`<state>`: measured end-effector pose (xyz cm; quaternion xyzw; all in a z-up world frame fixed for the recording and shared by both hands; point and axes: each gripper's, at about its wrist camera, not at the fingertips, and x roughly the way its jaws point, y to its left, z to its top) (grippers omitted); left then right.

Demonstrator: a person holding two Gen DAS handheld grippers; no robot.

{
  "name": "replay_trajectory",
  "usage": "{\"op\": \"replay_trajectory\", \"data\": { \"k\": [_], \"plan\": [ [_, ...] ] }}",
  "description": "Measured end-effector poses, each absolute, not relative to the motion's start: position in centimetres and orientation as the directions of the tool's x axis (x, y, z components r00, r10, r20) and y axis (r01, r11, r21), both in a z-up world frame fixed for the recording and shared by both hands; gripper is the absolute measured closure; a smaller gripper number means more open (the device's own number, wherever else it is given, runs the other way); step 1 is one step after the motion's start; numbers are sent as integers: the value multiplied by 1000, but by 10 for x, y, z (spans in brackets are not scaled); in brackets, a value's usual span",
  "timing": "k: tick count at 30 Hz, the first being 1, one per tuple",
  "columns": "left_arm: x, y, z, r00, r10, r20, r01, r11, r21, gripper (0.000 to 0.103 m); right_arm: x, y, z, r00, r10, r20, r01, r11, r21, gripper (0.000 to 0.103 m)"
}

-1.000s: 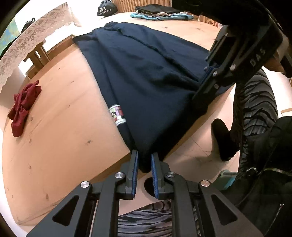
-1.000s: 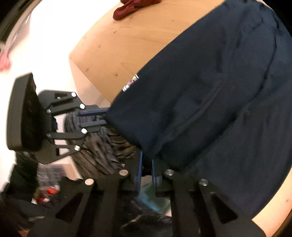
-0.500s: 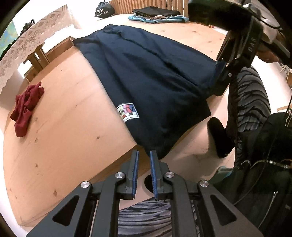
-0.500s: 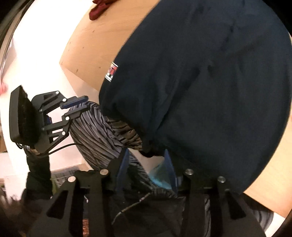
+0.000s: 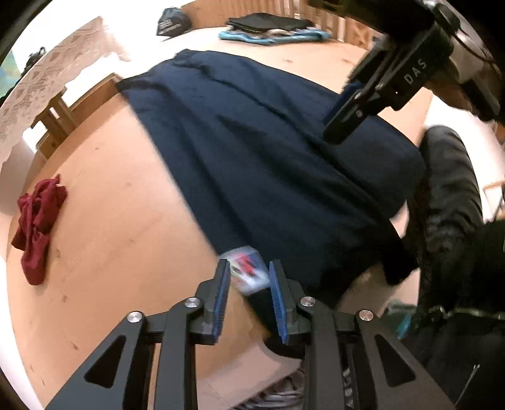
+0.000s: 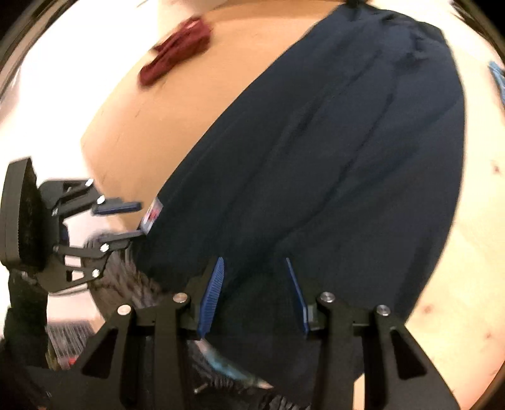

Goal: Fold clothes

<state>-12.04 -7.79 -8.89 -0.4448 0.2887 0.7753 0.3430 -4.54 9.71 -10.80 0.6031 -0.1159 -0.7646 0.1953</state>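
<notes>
Left wrist view: the left gripper [image 5: 247,293] is sitting narrowly parted, jaws having just been opening, the navy garment [image 5: 268,164] and its label [image 5: 247,269] loose between them at the wooden table [image 5: 120,239] edge. Bare wood is running left toward a red cloth [image 5: 36,227].

Right wrist view: the right gripper [image 6: 255,290] is gaping moderately over the garment's overhanging hem, gripping nothing.

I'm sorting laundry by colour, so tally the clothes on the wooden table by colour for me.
Navy: 1, the large navy garment spread across the table.
Red: 1, the crumpled red cloth.
Black: 1, a folded black item atop the far pile.
Light blue: 1, the light blue item beneath it.
Total: 4
</notes>
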Motion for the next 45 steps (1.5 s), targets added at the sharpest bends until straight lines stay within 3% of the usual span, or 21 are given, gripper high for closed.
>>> {"op": "replay_trajectory", "data": {
  "k": [4, 9, 19, 21, 23, 26, 28, 31, 36, 39, 45],
  "plan": [
    [-158, -67, -90, -374, 257, -891, -784, -601, 155, 76, -75, 114, -117, -205, -483, -852, 122, -876, 467, 63],
    [-200, -54, -88, -341, 321, -884, -803, -587, 97, 76, -82, 96, -120, -191, -580, -792, 222, -811, 541, 63],
    [-233, -14, -106, -192, 350, -917, -908, -417, 31, 75, -80, 74, -134, -111, -578, -809, 299, -795, 527, 63],
    [-239, -14, -107, -172, 334, -927, -909, -417, 19, 70, -75, 74, -132, -113, -560, -821, 325, -801, 502, 63],
    [-246, -20, -108, -166, 310, -936, -900, -435, 16, 53, -68, 75, -130, -121, -537, -835, 353, -810, 469, 66],
    [-255, -36, -109, -157, 297, -942, -881, -472, -2, 44, -62, 73, -128, -136, -513, -847, 385, -815, 432, 66],
    [-259, -44, -108, -177, 274, -945, -870, -492, 20, 50, -60, 72, -127, -138, -507, -851, 395, -816, 422, 66],
    [-264, -47, -102, -192, 296, -936, -857, -516, 13, 50, -59, 74, -126, -127, -506, -853, 388, -817, 427, 66],
    [-256, -40, -86, -226, 344, -911, -866, -499, 27, 50, -70, 111, -118, -104, -640, -761, 262, -756, 600, 66],
    [-243, -39, -82, -215, 376, -901, -891, -454, 23, 49, -81, 139, -92, -239, -549, -801, 250, -832, 496, 66],
    [-251, -39, -95, -287, 283, -915, -892, -427, 148, 50, -117, 163, -81, -365, -318, -875, 312, -927, 207, 66]
  ]
}}
